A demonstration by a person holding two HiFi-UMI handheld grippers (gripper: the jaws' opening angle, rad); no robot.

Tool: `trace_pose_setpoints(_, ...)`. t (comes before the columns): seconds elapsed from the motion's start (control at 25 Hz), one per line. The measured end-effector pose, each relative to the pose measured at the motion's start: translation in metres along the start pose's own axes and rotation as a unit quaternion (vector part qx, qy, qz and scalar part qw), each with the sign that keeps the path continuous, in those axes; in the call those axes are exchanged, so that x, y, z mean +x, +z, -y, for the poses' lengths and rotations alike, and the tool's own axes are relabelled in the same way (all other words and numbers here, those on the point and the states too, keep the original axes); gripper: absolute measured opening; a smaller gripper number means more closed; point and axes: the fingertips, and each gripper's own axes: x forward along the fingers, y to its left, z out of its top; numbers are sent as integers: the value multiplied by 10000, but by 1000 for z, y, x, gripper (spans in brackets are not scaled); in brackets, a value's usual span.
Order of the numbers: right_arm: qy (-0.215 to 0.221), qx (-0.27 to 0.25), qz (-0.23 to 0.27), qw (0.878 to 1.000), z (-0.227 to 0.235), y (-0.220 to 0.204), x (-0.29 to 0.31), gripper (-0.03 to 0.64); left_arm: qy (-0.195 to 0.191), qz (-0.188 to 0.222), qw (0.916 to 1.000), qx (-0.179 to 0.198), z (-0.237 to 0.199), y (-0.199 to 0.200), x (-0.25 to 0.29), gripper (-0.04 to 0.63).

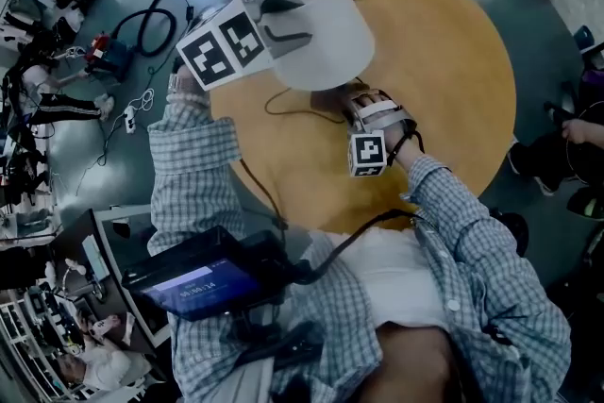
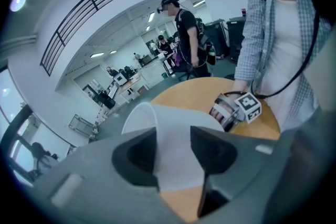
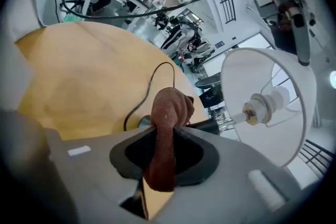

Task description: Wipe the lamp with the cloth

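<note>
Closest to the lens: screen unit [image 1: 193, 283] strapped to the person's chest, bottom left of the head view, with checked sleeves [image 1: 189, 175] around it.
Lamp spot: lamp [image 1: 321, 28] is top centre of the head view, over the round wooden desk [image 1: 444, 61], tipped well off upright.
Lamp axis: runs from mid-frame up toward the top edge in the head view. In the right gripper view the shade [image 3: 247, 76] turns its open mouth at the camera on the right side of the frame, with the socket [image 3: 257, 107] inside and the stem heading lower left.
Cord: dark cord [image 1: 283, 111] loops over the desk just left of centre.
Left tongs: left tongs [image 2: 173, 139] are clenched on the shade's white wall, which fills the narrow gap between the jaws.
Right tongs: right tongs [image 3: 164, 131] are clamped on the brown cloth [image 3: 168, 110], jaws only a little apart. The bunched end pokes up past the tips and the rest hangs below.
Cloth vs lamp: cloth is right beside the lamp's lower end, mid-frame. Can't tell if it's touching.
</note>
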Motion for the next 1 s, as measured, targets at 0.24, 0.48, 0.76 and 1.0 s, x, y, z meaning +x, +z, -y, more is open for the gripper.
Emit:
trace_pose_setpoints(0.24,247,-235,-70,9994,-40,7,-1,84,16,2,10000,-37,0,-5,2,195)
trace_pose_setpoints(0.48,-750,307,145,9966,56,0,-13,84,37,18,10000,-24,0,-3,0,193)
trace_pose_setpoints(0.76,-591,319,-3,9977,55,-26,-8,81,97,74,9998,-179,-4,-9,0,193)
trace_pose_setpoints(1.0,167,166,-233,9995,-25,-42,-6,81,98,85,9998,-170,-6,-6,1,195)
